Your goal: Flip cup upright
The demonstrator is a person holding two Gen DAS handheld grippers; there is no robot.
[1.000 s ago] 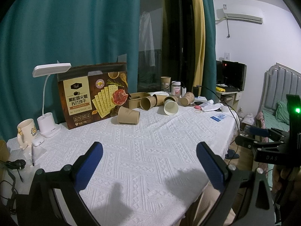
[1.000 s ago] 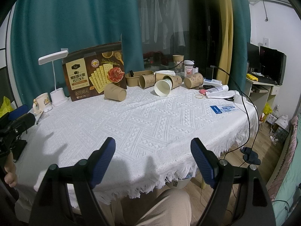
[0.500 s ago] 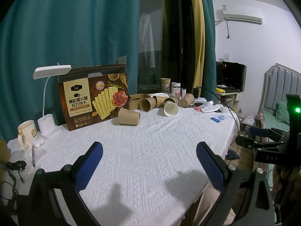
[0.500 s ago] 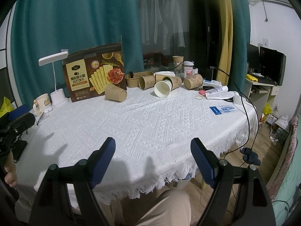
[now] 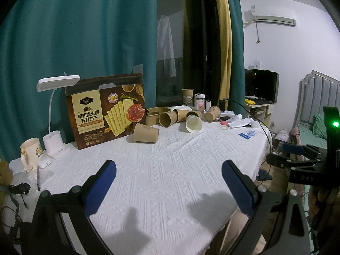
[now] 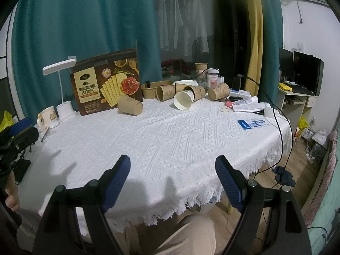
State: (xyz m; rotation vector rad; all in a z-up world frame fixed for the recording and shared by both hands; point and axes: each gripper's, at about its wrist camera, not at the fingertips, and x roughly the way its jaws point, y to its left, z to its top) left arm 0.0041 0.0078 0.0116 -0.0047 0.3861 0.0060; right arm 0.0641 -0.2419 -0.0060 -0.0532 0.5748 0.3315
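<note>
Several brown paper cups lie on their sides at the far side of the white table. One cup [image 5: 146, 133] [image 6: 129, 105] lies alone in front of the cracker box. A cup with a white inside [image 5: 193, 123] [image 6: 183, 99] faces me. Others [image 5: 168, 118] [image 6: 218, 91] lie behind it. My left gripper [image 5: 169, 171] is open and empty above the near tablecloth. My right gripper [image 6: 173, 165] is open and empty above the table's front edge. Both are far from the cups.
A cracker box [image 5: 106, 114], a desk lamp [image 5: 55, 110] and a mug [image 5: 29, 152] stand at the back left. A paper bowl [image 6: 157, 88], jars, papers [image 6: 248, 104], a blue card [image 6: 252, 124] and a black cable [image 6: 276, 110] lie at the back right. The tablecloth's fringe [image 6: 191, 199] hangs in front.
The view from the left gripper has tilted or dropped slightly, so the cups sit a little lower. The right gripper has barely moved. Both stay open.
</note>
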